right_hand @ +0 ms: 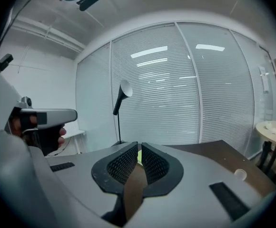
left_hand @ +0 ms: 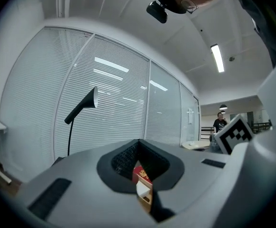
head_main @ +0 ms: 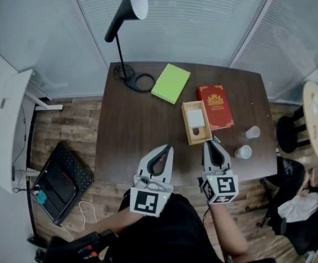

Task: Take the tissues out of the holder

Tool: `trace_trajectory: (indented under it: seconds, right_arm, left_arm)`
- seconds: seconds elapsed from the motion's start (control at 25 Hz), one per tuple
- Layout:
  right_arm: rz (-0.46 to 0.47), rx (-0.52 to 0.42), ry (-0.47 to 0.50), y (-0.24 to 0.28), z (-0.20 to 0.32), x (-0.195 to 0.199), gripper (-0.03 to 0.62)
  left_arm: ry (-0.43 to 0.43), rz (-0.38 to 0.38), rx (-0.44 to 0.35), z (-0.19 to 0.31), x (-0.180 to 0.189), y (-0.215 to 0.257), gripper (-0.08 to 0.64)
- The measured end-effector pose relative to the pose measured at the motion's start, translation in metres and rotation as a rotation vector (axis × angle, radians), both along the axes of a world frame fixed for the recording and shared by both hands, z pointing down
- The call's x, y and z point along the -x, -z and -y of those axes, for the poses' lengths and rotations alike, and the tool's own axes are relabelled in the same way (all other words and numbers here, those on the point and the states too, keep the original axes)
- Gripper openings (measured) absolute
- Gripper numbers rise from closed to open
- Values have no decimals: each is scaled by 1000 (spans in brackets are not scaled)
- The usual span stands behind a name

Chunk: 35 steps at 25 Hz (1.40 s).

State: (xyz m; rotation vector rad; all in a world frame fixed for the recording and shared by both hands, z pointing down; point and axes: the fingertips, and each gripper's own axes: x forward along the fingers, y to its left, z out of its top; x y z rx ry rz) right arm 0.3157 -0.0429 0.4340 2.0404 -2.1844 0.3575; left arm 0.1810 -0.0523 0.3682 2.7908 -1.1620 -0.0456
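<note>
A wooden tissue holder [head_main: 188, 126] lies on the dark table [head_main: 137, 125], right of centre, with white tissues [head_main: 195, 117] in it. My left gripper [head_main: 168, 148] hovers at the table's near edge, left of and below the holder, jaws together and empty. My right gripper [head_main: 209, 143] sits just below the holder's near end, shut on nothing. Through the slit of the left gripper [left_hand: 139, 161] in its own view I see the holder [left_hand: 146, 201], the tissues [left_hand: 142, 190] and a red box [left_hand: 141, 175]. The right gripper [right_hand: 139, 158] shows closed pads with only table behind.
A red box [head_main: 216, 106] lies against the holder's right side, a green notebook [head_main: 170, 83] behind it, and a black desk lamp [head_main: 125, 15] at the back left. Two small cups [head_main: 253, 132] [head_main: 244, 152] stand near the right edge. A round side table [head_main: 316, 119] is at the right.
</note>
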Motion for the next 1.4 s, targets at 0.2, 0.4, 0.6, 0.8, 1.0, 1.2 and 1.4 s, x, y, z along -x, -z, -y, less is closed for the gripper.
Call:
trace_trajectory:
  seconds: [0.2,0.4,0.6,0.8,1.0,1.2,1.4]
  right_arm:
    - [5,77,16,-24,30,-21,40]
    - [3,191,7,-68,55,-36,85]
    - [43,301,-4,-106,75,-46,124]
    - [69,391,-10,-142,92,-54,155]
    - [73,490,-30,-188,105,-63,189]
    - [31,592,-15,-220,114,-68,235]
    - [24,671,-52,-236,126,-82,249]
  left_arm:
    - [40,-15,6,6,2,-1,0]
    - [56,-23,16,13,3,-3,0]
    - [96,-18,22,22,13,-4,0]
    - [146,-10,51,28,33,-15,0]
    - [152,-13,62,40,47,-15,0]
    - [154,-9,89,57,62,-16,0]
    - [143,14,116,72,71,-24,0]
